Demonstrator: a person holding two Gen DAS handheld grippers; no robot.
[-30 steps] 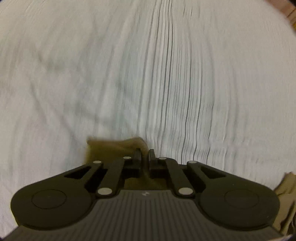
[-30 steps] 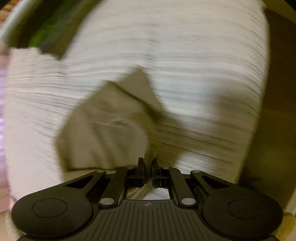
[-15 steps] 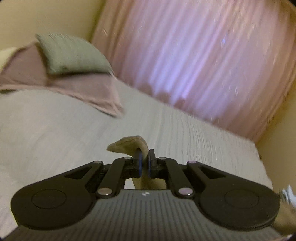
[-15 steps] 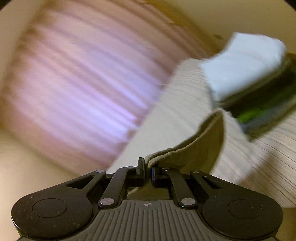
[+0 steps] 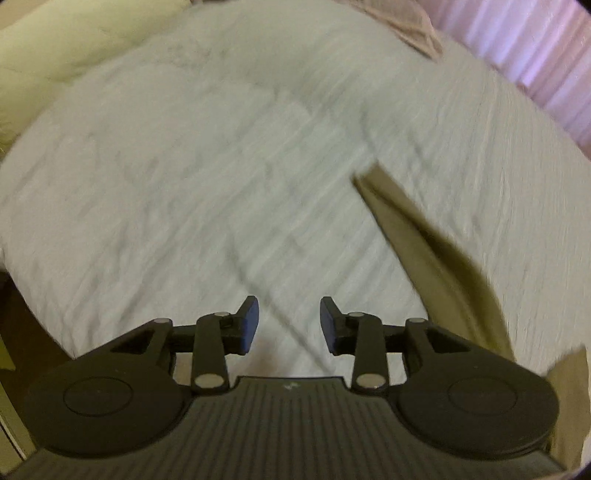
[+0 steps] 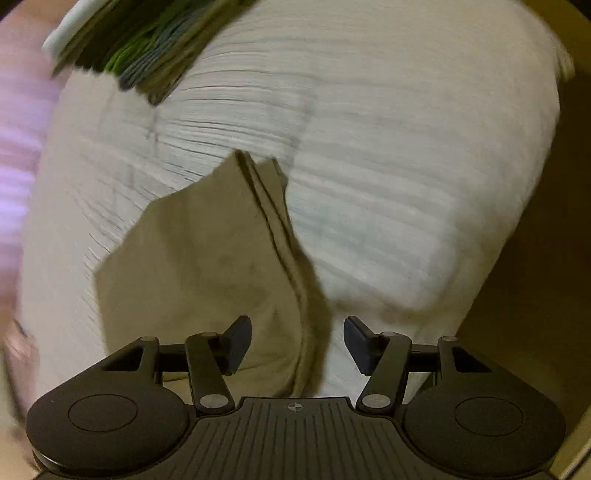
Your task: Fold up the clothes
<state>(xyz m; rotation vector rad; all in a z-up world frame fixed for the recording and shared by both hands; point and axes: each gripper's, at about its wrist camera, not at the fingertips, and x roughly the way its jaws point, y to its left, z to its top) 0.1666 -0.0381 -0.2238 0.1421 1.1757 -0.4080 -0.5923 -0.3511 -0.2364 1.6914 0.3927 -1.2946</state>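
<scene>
Both grippers have let go since half a second ago: each was pinched on a fold of the tan cloth and lifted toward the curtains, and now each looks down at the bed with its fingers spread. From the left wrist view, the left gripper (image 5: 289, 320) hangs over bare white bedspread (image 5: 207, 177), its jaws wide apart with nothing between them but the ribbed cover. A pale yellowish pillow or blanket (image 5: 55, 40) sits at the bed's far left corner, a pinkish pillow (image 5: 402, 22) lies along the far edge, and pink curtains (image 5: 535, 51) hang beyond the far right corner. The tan garment (image 5: 428, 254) lies on the bedspread to the right of that gripper, a long narrow edge running diagonally from mid-bed down toward the near right corner, well clear of the fingers. From the right wrist view, a stack of folded clothes (image 6: 147, 48), green and dark layers with something white on top, rests at the far left of the bed, blurred by motion. The tan garment (image 6: 199, 258) is spread flat just ahead of the right gripper (image 6: 297, 341), with a doubled hem running down toward the gap between the jaws. Those jaws stand wide open; the cloth lies beneath them, not gripped.
</scene>
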